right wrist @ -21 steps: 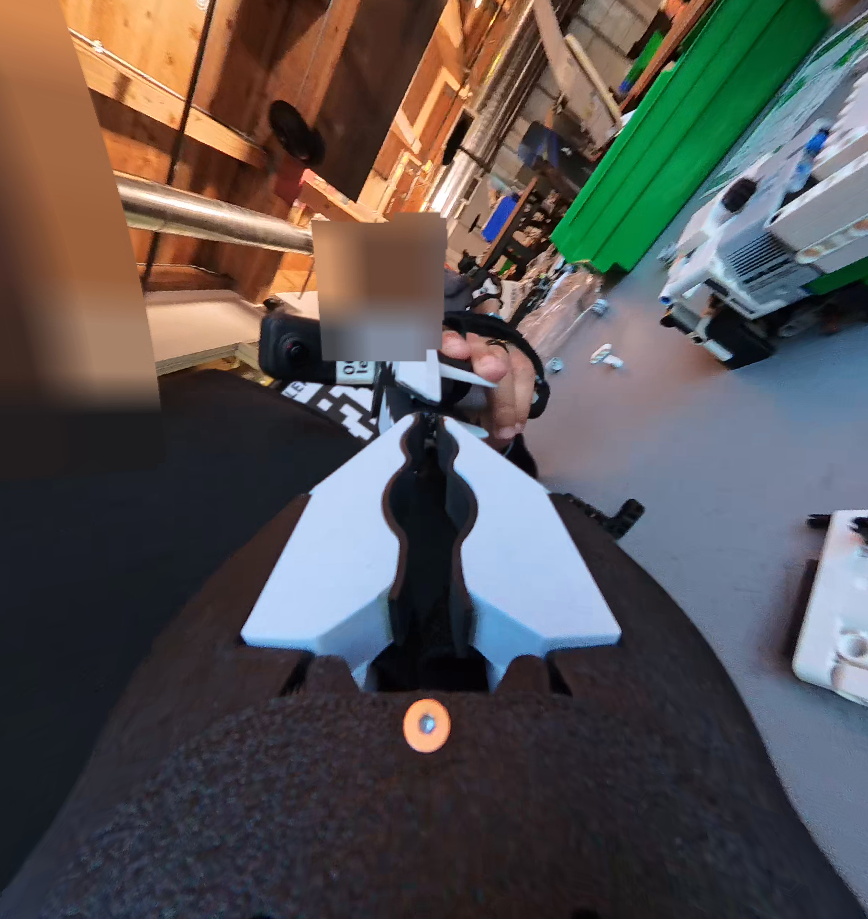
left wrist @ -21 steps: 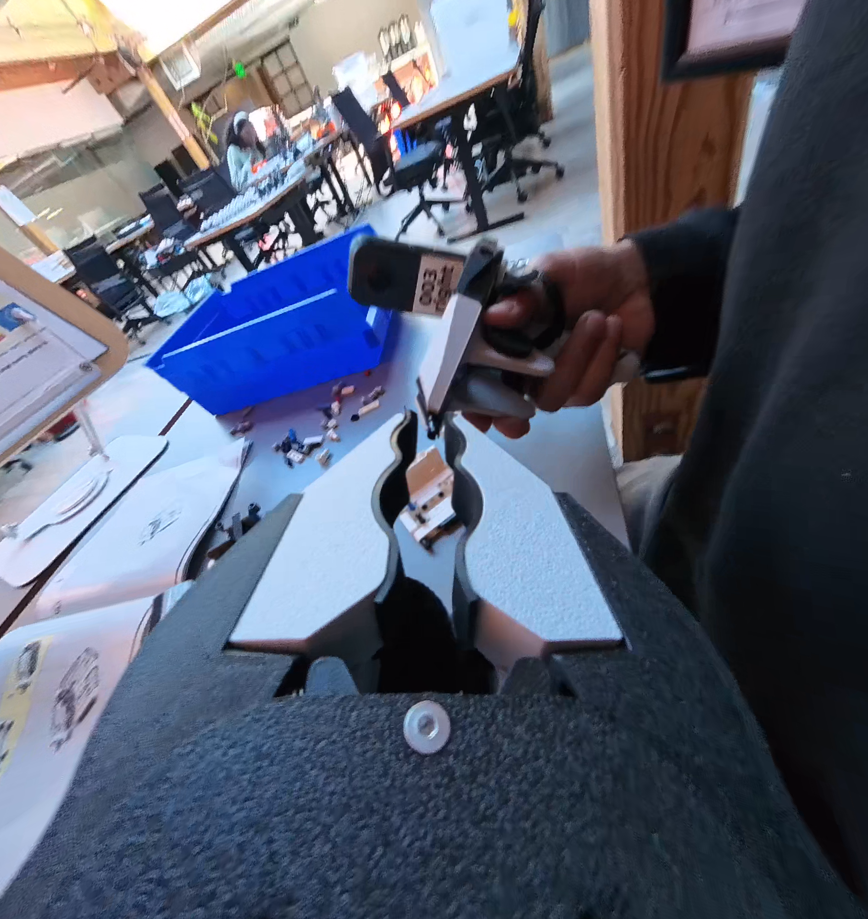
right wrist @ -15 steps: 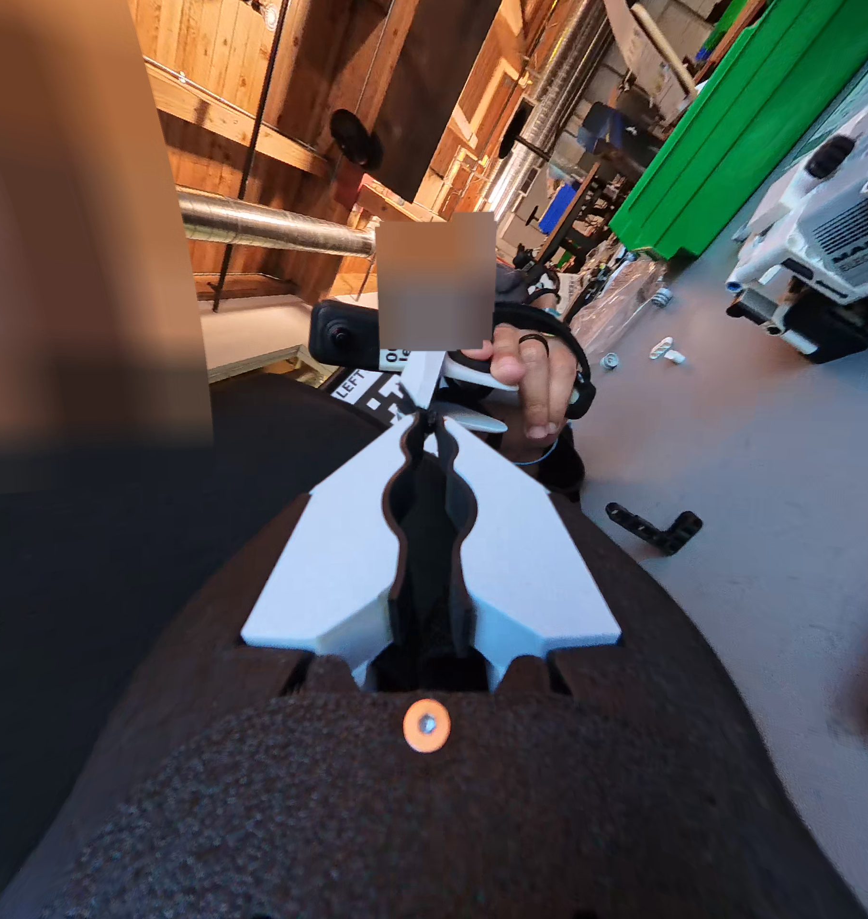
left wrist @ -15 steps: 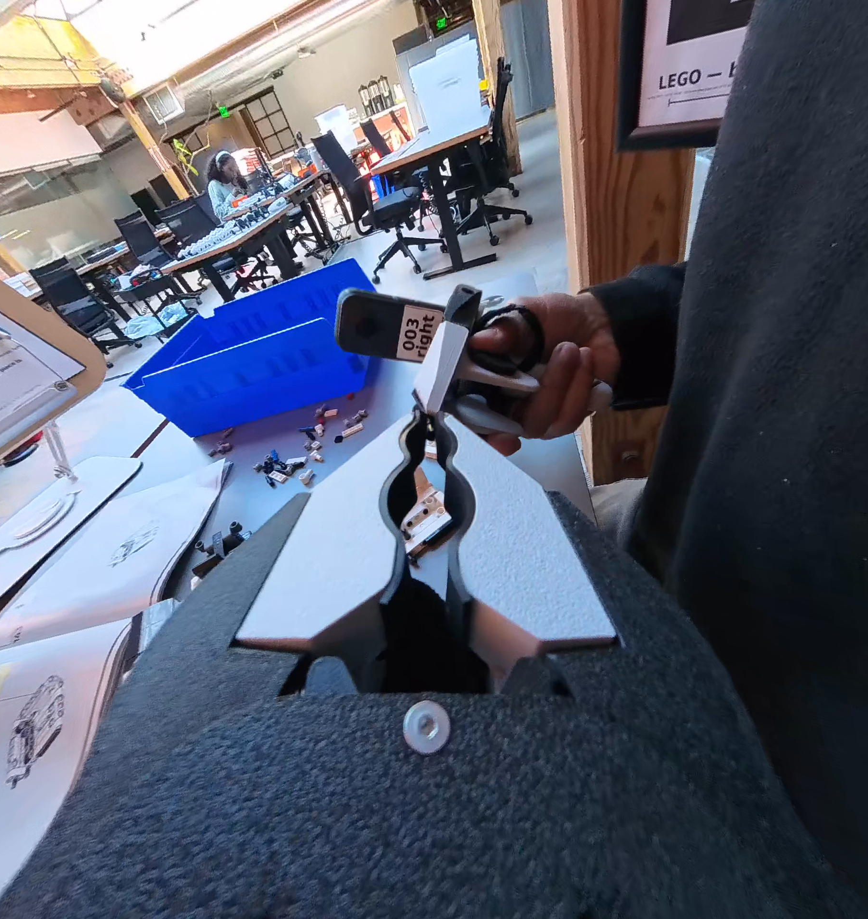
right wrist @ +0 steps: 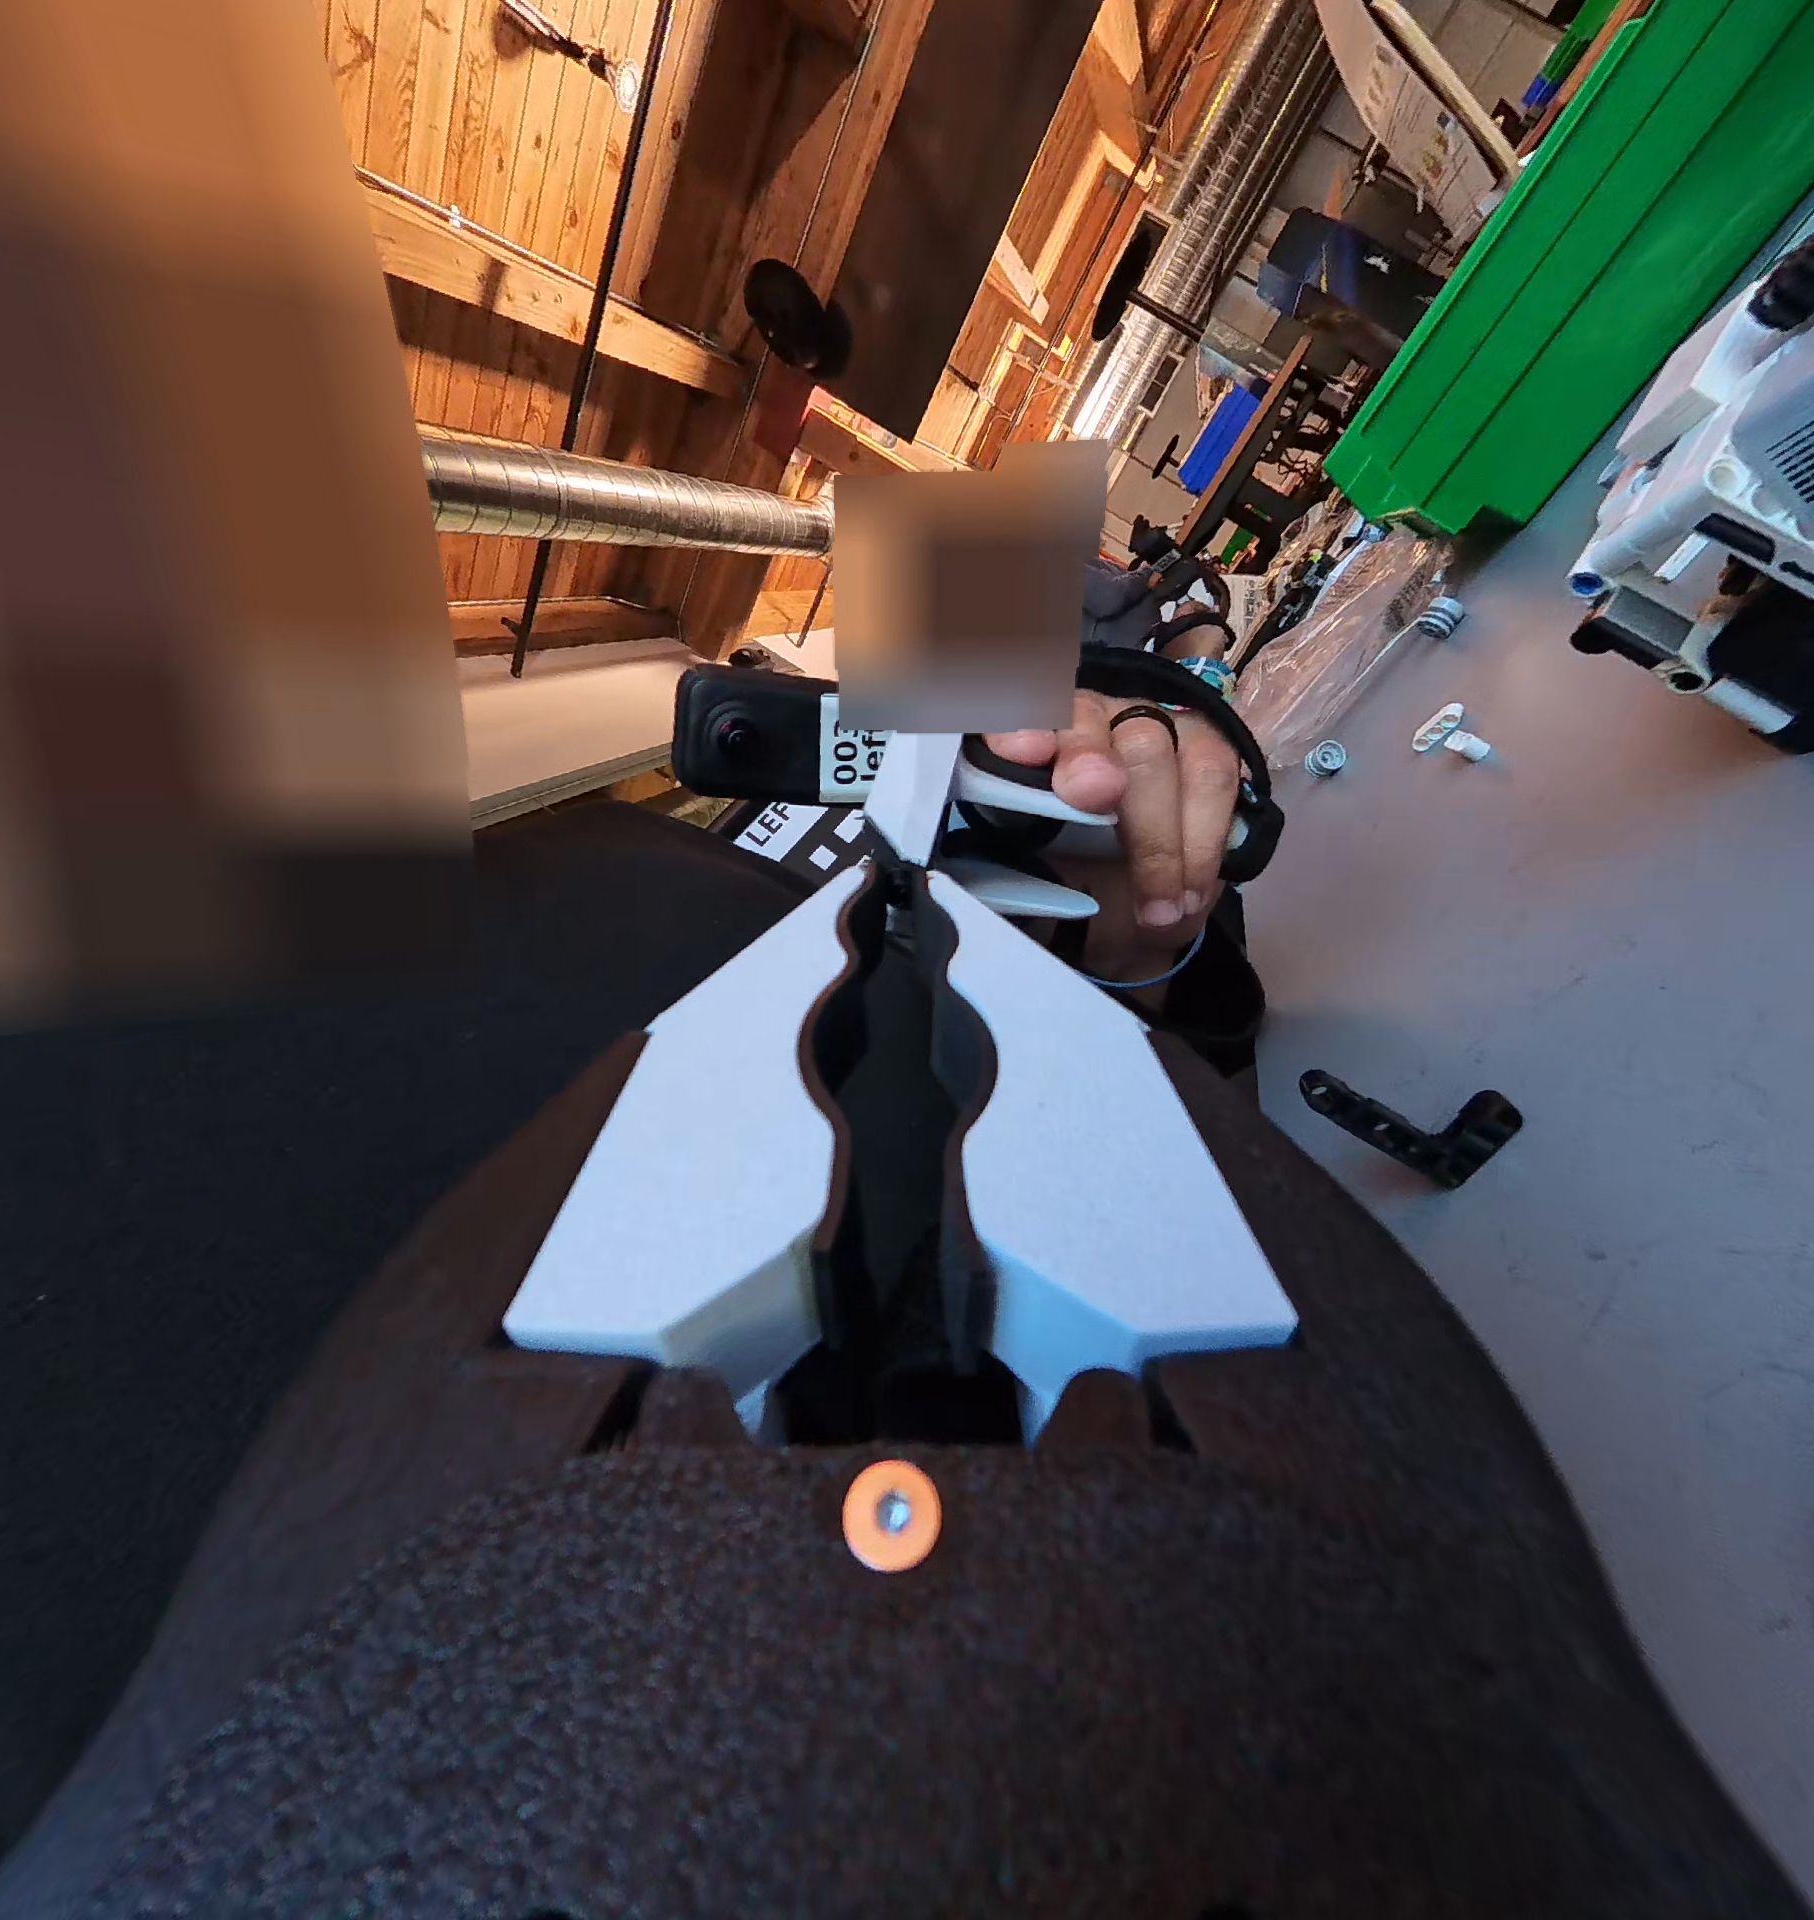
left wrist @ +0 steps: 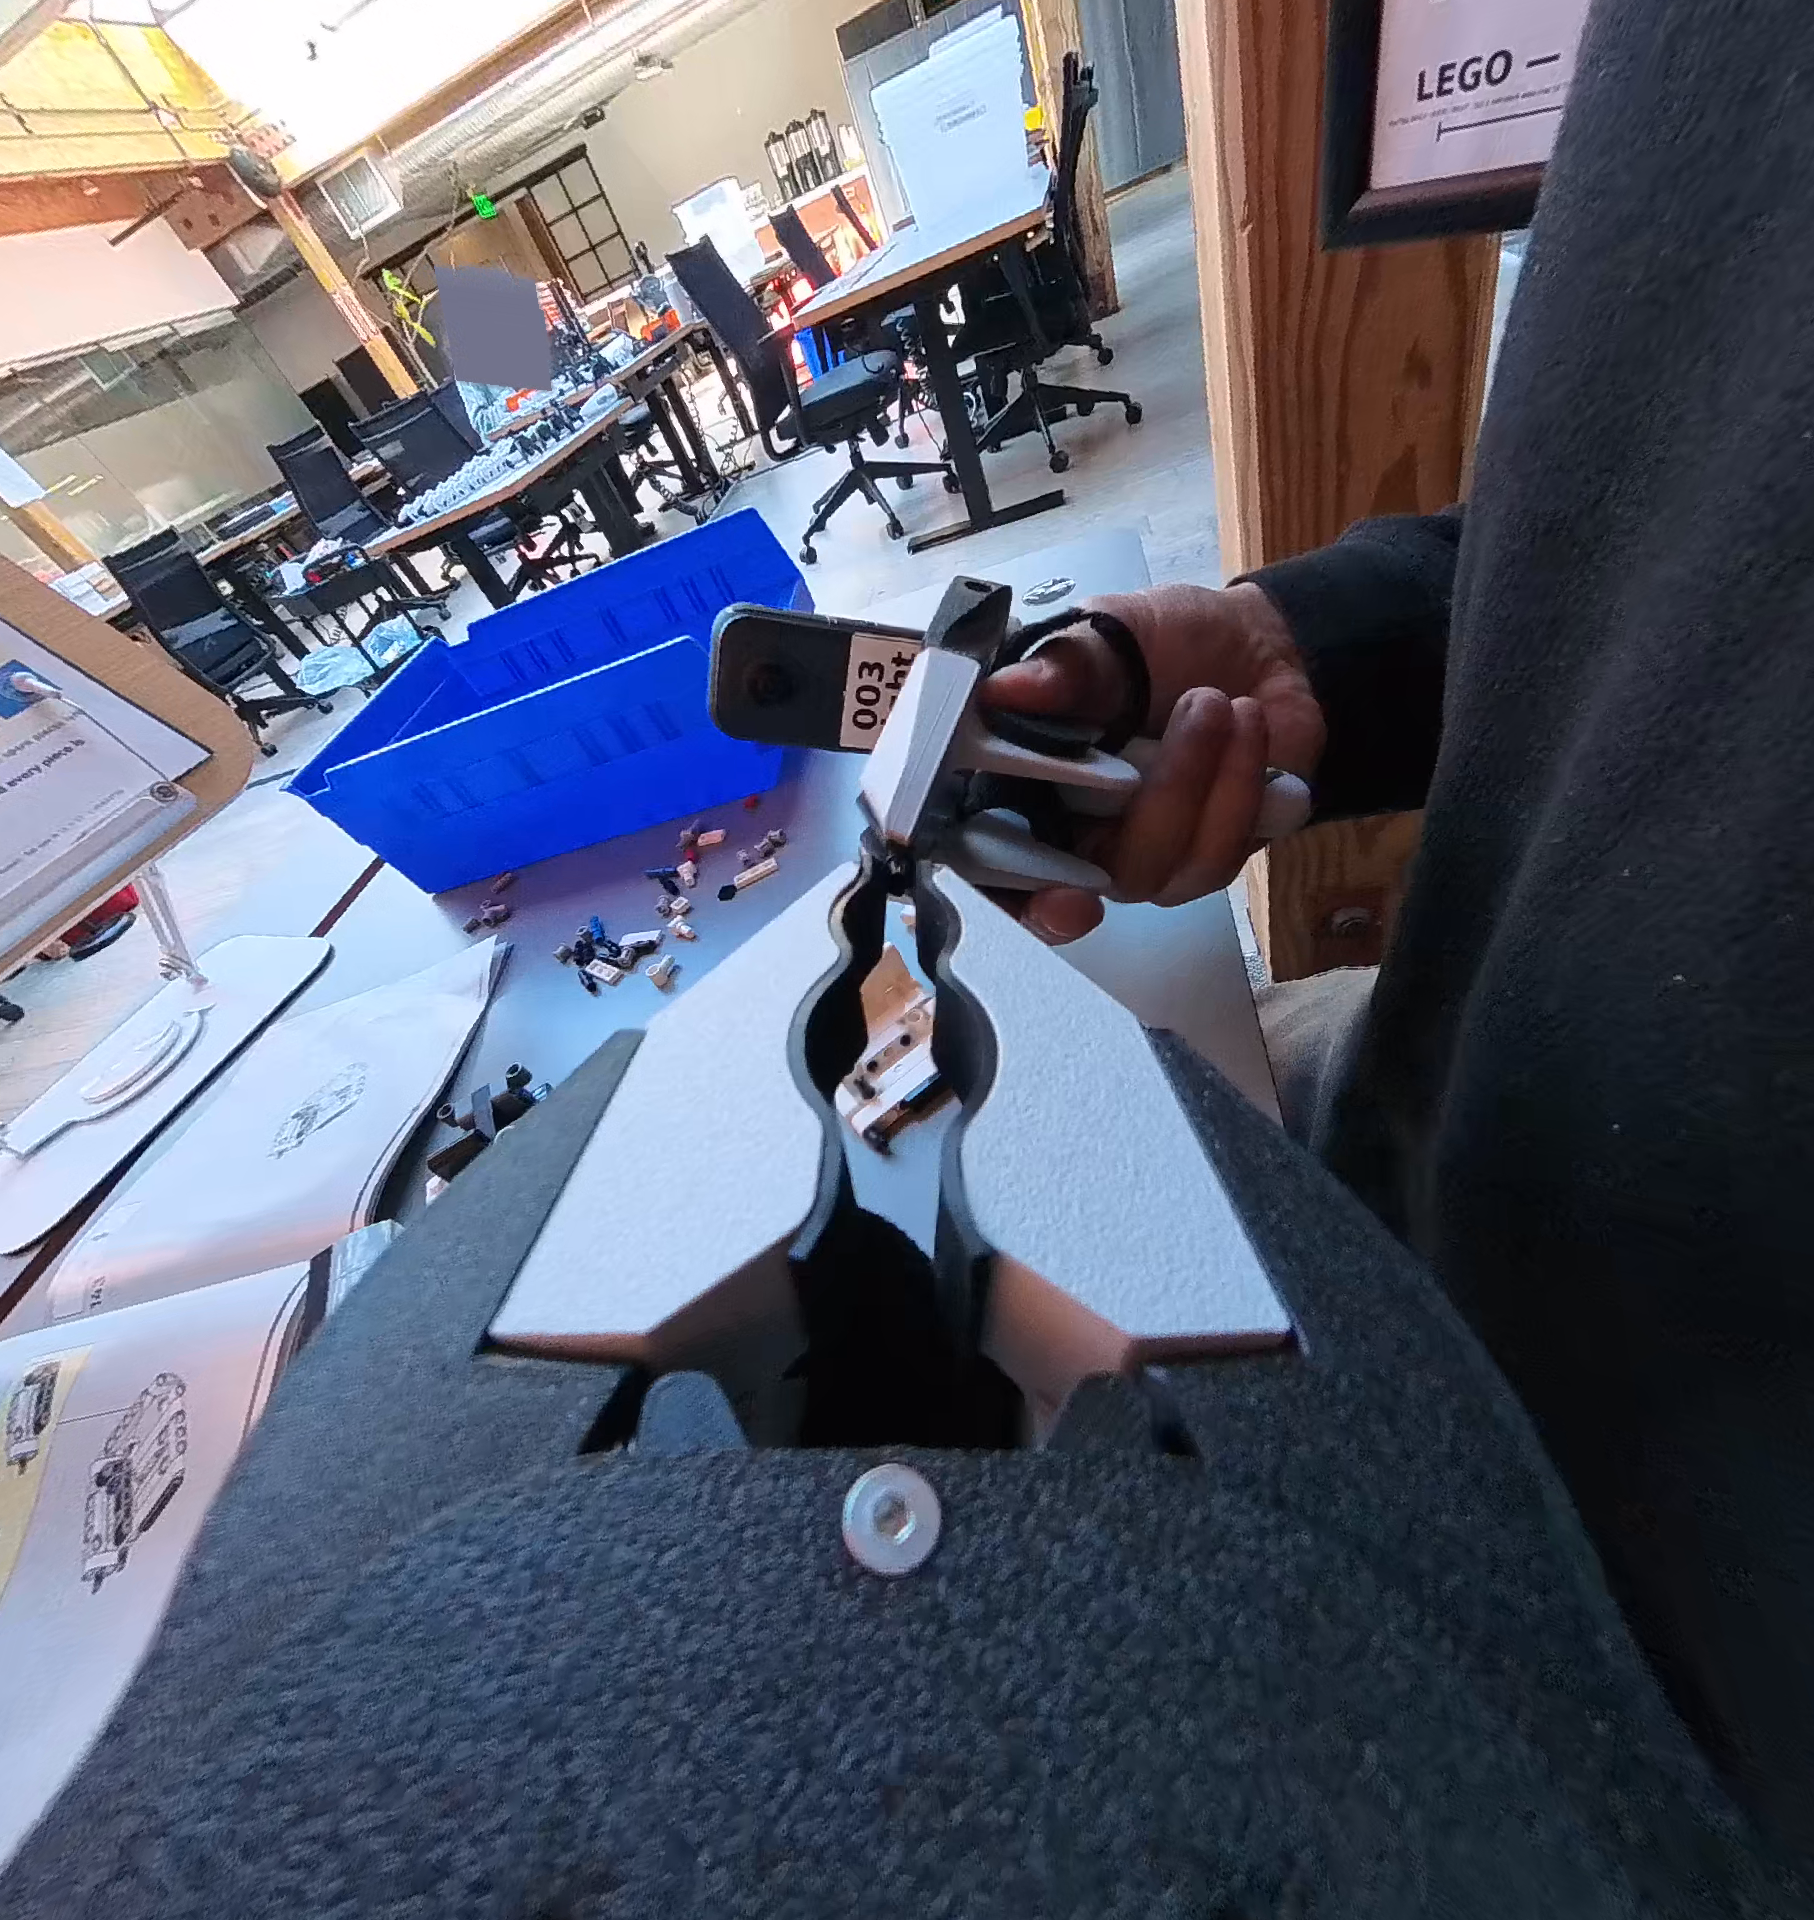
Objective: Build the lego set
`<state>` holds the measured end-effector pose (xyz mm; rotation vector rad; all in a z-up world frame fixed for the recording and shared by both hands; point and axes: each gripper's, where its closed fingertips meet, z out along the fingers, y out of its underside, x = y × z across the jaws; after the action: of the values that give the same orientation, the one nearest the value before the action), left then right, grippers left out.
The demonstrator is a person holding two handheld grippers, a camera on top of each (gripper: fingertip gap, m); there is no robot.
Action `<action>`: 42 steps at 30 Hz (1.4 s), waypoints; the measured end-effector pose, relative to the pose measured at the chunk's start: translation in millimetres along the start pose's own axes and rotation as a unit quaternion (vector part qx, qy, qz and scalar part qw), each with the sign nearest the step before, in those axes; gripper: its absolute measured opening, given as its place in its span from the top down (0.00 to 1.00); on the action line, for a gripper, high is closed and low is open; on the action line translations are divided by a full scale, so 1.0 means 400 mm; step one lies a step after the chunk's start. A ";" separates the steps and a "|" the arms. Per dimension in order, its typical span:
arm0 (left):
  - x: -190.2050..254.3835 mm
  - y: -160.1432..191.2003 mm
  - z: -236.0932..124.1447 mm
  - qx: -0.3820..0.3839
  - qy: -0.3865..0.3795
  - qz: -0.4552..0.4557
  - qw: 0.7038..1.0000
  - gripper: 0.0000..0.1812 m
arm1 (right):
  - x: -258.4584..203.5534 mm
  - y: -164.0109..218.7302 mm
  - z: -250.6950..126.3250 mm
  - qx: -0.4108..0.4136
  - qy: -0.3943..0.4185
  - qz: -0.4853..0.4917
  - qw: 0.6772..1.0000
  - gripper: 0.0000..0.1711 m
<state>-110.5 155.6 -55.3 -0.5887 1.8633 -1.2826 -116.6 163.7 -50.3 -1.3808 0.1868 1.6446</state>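
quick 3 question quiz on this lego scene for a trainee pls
1. In the left wrist view, the bin behind the loose lego pieces is: A red, B blue, C yellow.
2. True or false: the black L-shaped beam lies on the grey table, in neither gripper.
3. Fill in: the left gripper and right gripper point ___ each other.
Key: 1 B; 2 true; 3 toward.

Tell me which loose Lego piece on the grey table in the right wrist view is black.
The L-shaped beam, lying alone on the near side; the small pieces farther off are white or light grey.
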 end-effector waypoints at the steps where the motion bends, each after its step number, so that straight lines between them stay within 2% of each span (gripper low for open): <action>1: 0.001 -0.002 0.000 0.003 0.000 0.000 1.000 0.98 | -0.002 0.002 0.000 -0.001 -0.004 0.000 1.000 0.98; 8: 0.007 -0.022 -0.003 0.025 0.004 -0.016 1.000 0.98 | -0.023 0.005 0.004 0.001 -0.034 0.003 0.999 0.98; 14: 0.004 -0.006 -0.003 0.006 0.012 -0.047 0.999 0.98 | -0.007 0.004 0.003 0.008 -0.022 0.005 1.000 0.98; 20: 0.002 -0.025 0.003 0.028 -0.017 -0.026 0.999 0.98 | -0.024 -0.001 -0.001 0.009 -0.025 -0.017 0.999 0.98; 42: 0.007 -0.023 0.001 0.020 -0.018 -0.026 0.999 0.98 | -0.024 0.005 -0.003 0.008 -0.034 -0.010 0.999 0.98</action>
<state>-112.5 149.7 -47.8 -0.6388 1.7994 -1.3323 -117.9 156.6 -43.9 -1.3092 0.1460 1.6678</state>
